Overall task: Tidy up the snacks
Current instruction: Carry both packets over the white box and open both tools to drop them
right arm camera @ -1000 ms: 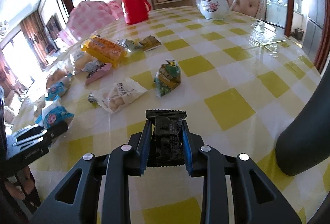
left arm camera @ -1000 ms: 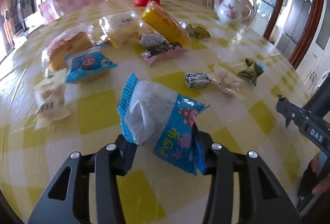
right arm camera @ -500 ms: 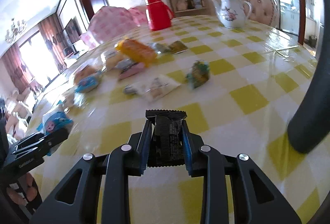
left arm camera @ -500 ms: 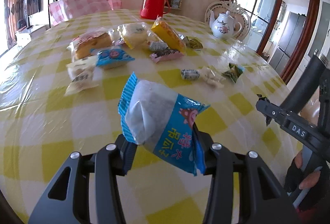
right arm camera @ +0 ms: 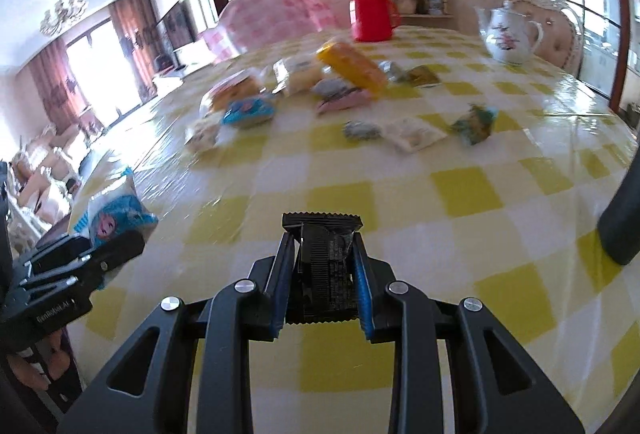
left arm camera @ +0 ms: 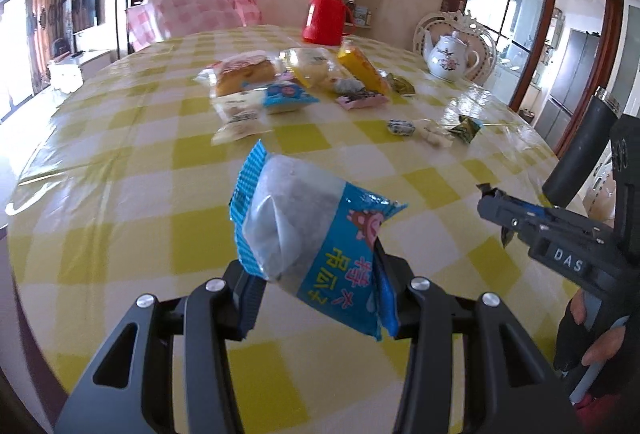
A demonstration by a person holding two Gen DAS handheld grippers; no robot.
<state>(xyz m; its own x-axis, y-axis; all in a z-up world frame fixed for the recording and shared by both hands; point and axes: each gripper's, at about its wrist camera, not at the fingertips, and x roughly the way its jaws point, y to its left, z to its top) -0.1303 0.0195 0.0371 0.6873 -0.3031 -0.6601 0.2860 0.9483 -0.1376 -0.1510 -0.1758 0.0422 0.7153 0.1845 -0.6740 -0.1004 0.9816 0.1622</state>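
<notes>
My left gripper (left arm camera: pixel 316 286) is shut on a blue and clear snack packet (left arm camera: pixel 308 234) and holds it above the near part of the yellow checked table (left arm camera: pixel 120 194). My right gripper (right arm camera: pixel 323 266) is shut on a small black snack packet (right arm camera: pixel 326 262), also raised above the table. The right gripper shows at the right of the left wrist view (left arm camera: pixel 516 218); the left gripper shows at the left of the right wrist view (right arm camera: pixel 100 250) with the blue packet (right arm camera: pixel 116 214). Several more snack packets (left arm camera: pixel 280 82) lie in a loose cluster at the far middle of the table.
A red thermos (left arm camera: pixel 326 14) and a white floral teapot (left arm camera: pixel 450 58) stand at the table's far side. A dark cylinder (left arm camera: pixel 580 154) stands at the right edge. Small packets (right arm camera: pixel 412 134) lie apart, right of the cluster. Pink checked chair covers (left arm camera: pixel 192 6) are behind.
Both grippers have pulled back and up from the table with their packets still held. The snack cluster now looks farther away in both views.
</notes>
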